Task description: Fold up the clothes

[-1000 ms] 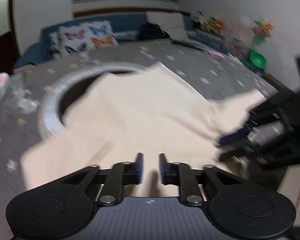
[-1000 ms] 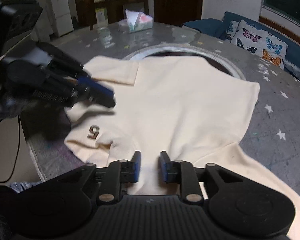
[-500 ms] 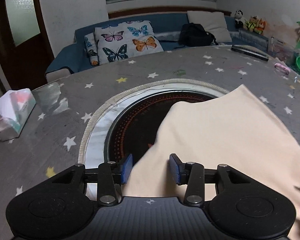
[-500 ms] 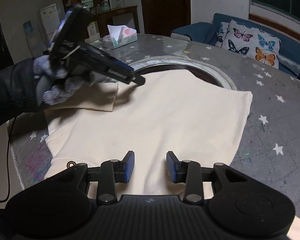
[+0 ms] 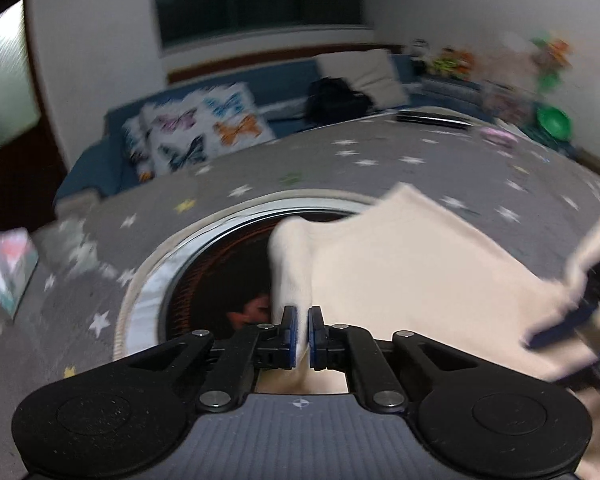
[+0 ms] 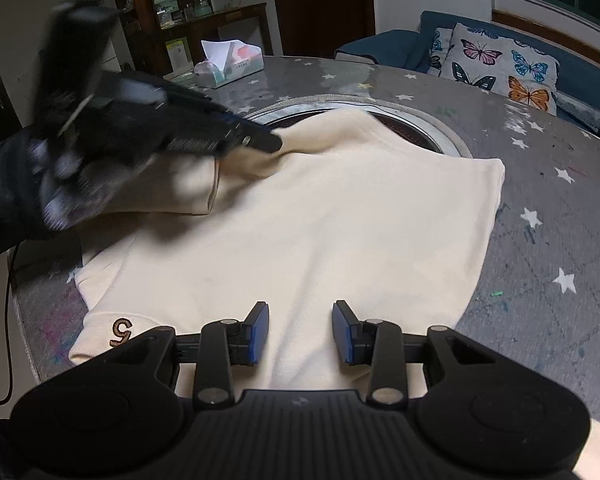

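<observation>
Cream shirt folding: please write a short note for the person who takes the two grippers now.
Left gripper: fingers shut on a pinched-up edge of the cream shirt, over the round inset in the table.
Right gripper: fingers open above the near part of the shirt, holding nothing.
Shirt: lies mostly flat on the table; the end with the embroidered 5 is nearest.
Done: one sleeve looks folded inward, on the side where the left gripper is.
Left: carry the pinched edge across, then finish the remaining folds.
</observation>
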`<action>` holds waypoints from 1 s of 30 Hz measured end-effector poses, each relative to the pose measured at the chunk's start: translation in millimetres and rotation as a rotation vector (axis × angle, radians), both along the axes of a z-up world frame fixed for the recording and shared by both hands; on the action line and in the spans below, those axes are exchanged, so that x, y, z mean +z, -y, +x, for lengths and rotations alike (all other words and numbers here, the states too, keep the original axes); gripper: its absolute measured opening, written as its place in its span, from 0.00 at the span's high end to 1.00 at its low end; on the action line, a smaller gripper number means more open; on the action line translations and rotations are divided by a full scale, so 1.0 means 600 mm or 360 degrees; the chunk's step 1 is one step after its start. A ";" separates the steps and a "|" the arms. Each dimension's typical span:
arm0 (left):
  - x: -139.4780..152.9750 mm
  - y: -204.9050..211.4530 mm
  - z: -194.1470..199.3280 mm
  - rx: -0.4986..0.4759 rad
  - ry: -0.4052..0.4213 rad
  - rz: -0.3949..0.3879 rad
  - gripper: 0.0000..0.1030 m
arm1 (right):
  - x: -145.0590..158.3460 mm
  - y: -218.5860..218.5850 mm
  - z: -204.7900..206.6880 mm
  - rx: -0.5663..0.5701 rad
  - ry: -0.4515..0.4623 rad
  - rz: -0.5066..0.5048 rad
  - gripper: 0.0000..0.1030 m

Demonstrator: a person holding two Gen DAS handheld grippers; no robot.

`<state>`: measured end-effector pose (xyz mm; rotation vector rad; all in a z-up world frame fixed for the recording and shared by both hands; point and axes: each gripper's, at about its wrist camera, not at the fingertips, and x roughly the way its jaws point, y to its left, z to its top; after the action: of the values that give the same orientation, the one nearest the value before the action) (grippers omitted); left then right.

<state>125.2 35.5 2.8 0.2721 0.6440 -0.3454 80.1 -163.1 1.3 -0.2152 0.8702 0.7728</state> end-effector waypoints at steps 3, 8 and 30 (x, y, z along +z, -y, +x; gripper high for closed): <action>-0.008 0.028 -0.029 -0.0131 -0.0034 0.0021 0.94 | 0.000 0.000 0.000 -0.0002 0.0002 -0.0002 0.66; -0.005 0.039 -0.053 -0.0246 -0.0079 -0.0033 0.90 | 0.001 0.000 -0.001 -0.0003 0.0003 -0.0005 0.66; 0.008 -0.049 0.075 0.0275 -0.0102 -0.0199 0.91 | 0.001 -0.001 0.007 -0.0008 0.0000 0.0002 0.65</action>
<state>170.1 64.8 7.8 0.0851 0.7010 -0.2279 84.5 -162.3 2.2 -0.2121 0.8699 0.7688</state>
